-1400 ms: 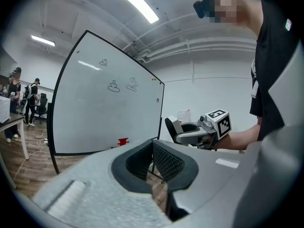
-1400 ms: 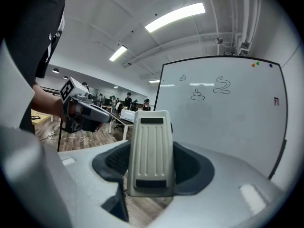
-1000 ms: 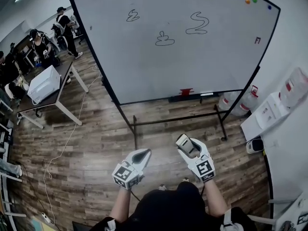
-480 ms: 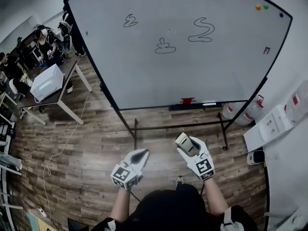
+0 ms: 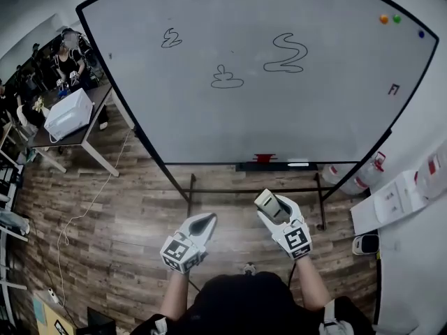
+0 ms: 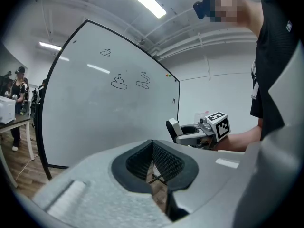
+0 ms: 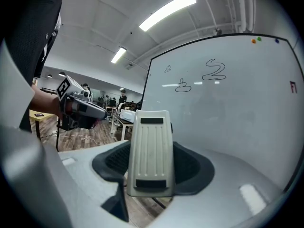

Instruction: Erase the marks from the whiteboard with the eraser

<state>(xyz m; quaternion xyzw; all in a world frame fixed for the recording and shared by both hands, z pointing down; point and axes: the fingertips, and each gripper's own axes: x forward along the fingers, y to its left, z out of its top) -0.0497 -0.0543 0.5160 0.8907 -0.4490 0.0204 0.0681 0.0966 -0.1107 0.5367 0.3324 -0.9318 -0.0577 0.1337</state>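
Now | right gripper (image 5: 269,206) clamped on eraser (image 7: 150,151) | left gripper (image 5: 205,221) jaws together | both level, facing whiteboard (image 5: 307,124)

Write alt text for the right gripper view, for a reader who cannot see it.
The right gripper holds a pale eraser clamped between its jaws, facing a large whiteboard. Three black squiggles are drawn on the upper part of the whiteboard, and the eraser is not touching it.

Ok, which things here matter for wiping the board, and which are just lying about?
For the job: whiteboard, three squiggle marks, eraser held in the right gripper.
Lying about: coloured magnets, red item on the tray, white box on the table, water jugs, empty left gripper.
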